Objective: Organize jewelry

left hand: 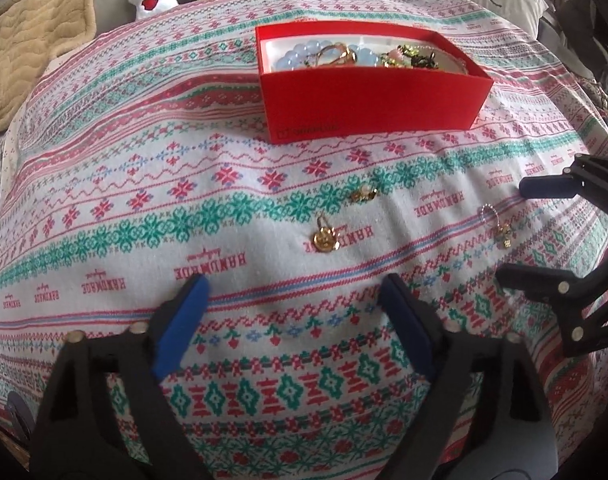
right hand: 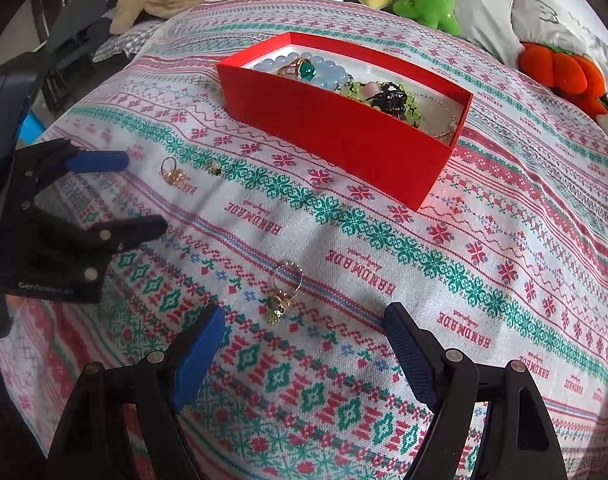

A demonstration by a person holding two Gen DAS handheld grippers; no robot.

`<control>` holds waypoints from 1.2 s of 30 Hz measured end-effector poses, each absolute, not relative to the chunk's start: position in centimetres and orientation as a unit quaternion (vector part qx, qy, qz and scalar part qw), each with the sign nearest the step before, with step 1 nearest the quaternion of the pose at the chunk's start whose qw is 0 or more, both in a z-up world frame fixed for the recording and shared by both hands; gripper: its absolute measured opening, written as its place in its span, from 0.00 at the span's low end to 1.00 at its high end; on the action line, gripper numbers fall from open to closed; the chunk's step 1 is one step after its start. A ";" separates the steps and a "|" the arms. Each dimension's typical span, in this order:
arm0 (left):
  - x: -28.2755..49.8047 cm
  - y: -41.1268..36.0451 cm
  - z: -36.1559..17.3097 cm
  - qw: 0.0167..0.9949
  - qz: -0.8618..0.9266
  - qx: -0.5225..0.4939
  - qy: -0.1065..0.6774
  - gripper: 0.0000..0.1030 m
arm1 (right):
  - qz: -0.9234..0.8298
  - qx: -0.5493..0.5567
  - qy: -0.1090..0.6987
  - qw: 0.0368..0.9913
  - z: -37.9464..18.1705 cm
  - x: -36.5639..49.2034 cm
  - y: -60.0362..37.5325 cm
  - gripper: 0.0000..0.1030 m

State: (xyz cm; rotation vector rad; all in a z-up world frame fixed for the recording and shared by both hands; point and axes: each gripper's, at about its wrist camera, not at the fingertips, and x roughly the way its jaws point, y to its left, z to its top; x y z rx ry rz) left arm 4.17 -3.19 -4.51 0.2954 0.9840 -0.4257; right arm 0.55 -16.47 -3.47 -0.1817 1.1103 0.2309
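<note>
Red cardboard marks our goal: the red box [right hand: 335, 128] sits open on the patterned cloth [left hand: 144, 184], and it already holds a good share of the jewelry, including a pale blue bead bracelet [right hand: 327, 72], a green-stone ring [right hand: 304, 69], a dark beaded piece [right hand: 387, 98] and a thin chain at the box's right end. We judge the task well along but not finished, since three pieces lie loose on the cloth in front of the box: a gold charm ring [left hand: 325, 236], a small gold earring [left hand: 363, 192] and a beaded ring with charms [right hand: 284, 292]. Our left gripper [left hand: 296, 312] hangs above the cloth with its jaws parted and nothing between them; the gold charm ring lies just ahead of its fingertips. Our right gripper [right hand: 304, 340] also stands open and empty, and the beaded ring with charms lies near its left finger, just ahead of the gap, not yet touched. That piece is likely ours to take next. In the right wrist view it lies stretched along the line our right gripper looks, hoop at the far end toward the box and the cluster of charms at the near end toward us, so its long axis runs roughly between the pads and not across them. The box's long axis runs across the left wrist view, its long front wall facing us.
</note>
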 end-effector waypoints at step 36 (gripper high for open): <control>5.4 -3.3 -4.0 0.842 -0.212 0.098 0.486 0.07 | 0.118 -0.067 0.521 0.843 -3.3 1.5 -16.1 0.56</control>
